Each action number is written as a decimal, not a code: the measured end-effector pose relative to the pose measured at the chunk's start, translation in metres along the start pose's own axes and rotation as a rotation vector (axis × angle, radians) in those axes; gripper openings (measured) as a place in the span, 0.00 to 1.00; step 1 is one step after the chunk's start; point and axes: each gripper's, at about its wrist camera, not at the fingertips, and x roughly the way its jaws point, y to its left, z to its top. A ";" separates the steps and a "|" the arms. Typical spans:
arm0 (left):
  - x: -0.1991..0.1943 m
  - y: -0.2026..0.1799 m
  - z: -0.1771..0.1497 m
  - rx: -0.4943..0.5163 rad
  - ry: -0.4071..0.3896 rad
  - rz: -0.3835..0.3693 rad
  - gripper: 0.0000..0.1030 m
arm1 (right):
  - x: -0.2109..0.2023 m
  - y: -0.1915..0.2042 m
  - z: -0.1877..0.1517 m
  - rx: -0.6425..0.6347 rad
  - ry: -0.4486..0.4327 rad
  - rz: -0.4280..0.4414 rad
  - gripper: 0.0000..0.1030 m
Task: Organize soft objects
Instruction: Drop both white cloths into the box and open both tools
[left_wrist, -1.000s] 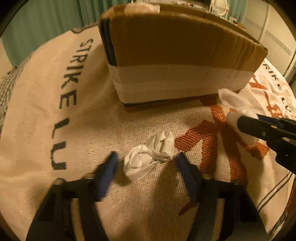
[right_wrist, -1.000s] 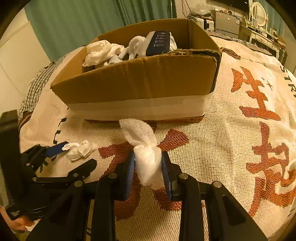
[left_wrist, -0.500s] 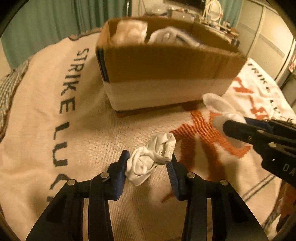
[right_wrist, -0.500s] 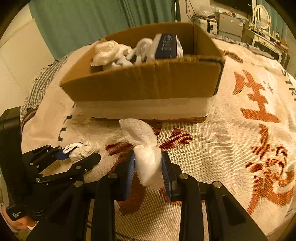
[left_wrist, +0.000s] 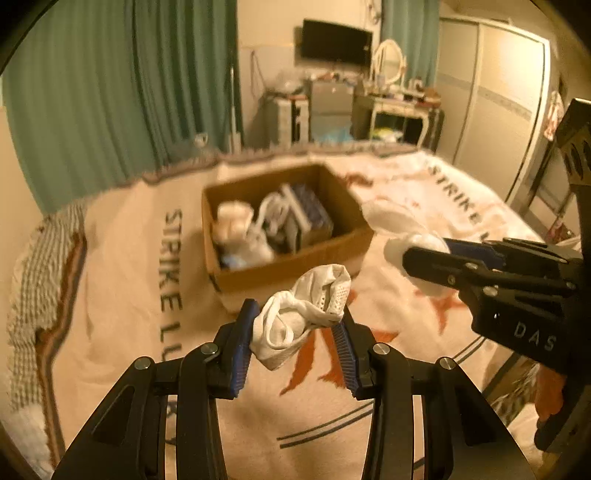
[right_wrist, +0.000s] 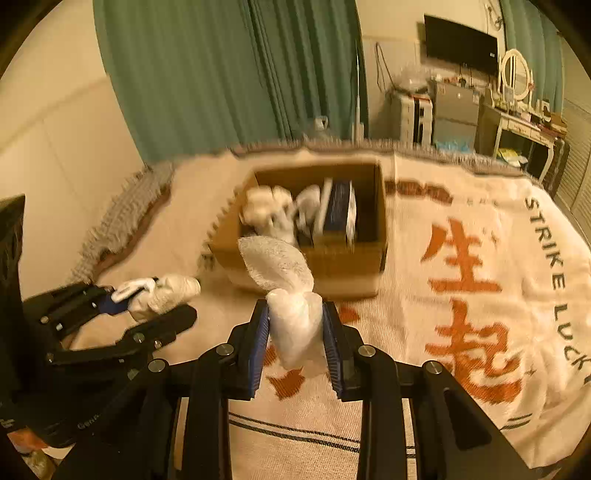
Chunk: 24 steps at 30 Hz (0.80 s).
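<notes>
Left gripper (left_wrist: 295, 343), jaws pinching a crumpled white sock (left_wrist: 303, 317), held above the blanket (left_wrist: 122, 295) short of the box's near wall. Centre: open cardboard box (right_wrist: 343, 258) on the blanket toward its far edge, holding white bundles and a dark blue item. Right gripper (right_wrist: 295, 343), jaws pinching a knotted white cloth bundle (right_wrist: 291, 306), also raised before the box.

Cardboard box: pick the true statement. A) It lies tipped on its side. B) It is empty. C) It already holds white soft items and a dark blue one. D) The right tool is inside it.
C: the cardboard box stands open and upright on the blanket, with white bundles and a dark blue item inside.
</notes>
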 end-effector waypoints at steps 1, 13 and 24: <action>-0.004 0.001 0.006 0.000 -0.013 -0.004 0.38 | -0.011 -0.001 0.008 0.003 -0.021 0.012 0.27; 0.028 0.027 0.082 -0.114 -0.091 -0.004 0.38 | -0.035 -0.017 0.094 -0.016 -0.141 0.007 0.27; 0.136 0.036 0.077 -0.111 0.039 0.053 0.38 | 0.082 -0.058 0.101 0.070 -0.021 0.015 0.27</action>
